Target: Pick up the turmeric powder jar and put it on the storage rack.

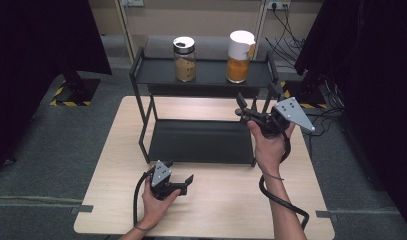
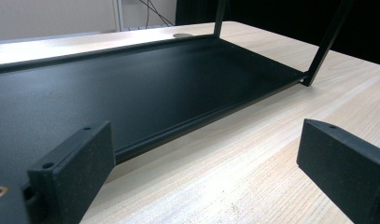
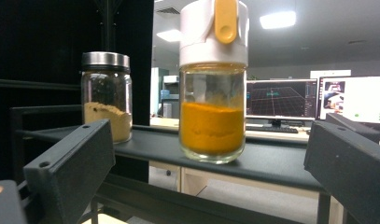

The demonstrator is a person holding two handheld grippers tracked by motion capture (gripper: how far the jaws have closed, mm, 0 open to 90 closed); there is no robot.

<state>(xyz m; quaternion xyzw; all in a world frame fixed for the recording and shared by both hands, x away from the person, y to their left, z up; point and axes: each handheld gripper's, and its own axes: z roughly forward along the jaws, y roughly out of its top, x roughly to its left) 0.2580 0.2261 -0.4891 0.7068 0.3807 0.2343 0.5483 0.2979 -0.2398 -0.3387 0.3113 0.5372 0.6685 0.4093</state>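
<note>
A black two-tier metal rack (image 1: 203, 75) stands on the far half of the wooden table (image 1: 216, 200). On its top shelf (image 3: 271, 165) stand a white-lidded jar of orange powder (image 1: 239, 50) (image 3: 213, 88) and, to its left, a metal-lidded jar of tan powder (image 1: 184, 59) (image 3: 106, 93). My right gripper (image 1: 243, 112) (image 3: 206, 177) is open, held in the air in front of the orange jar with a gap between them. My left gripper (image 1: 185, 182) (image 2: 201, 177) is open, low over the table, facing the rack's lower shelf (image 2: 131, 88).
Dark curtains hang at both sides. Cables (image 1: 286, 30) lie on the grey floor behind the rack. Monitors (image 3: 281, 100) glow far off in the right gripper view. Bare table lies in front of the rack.
</note>
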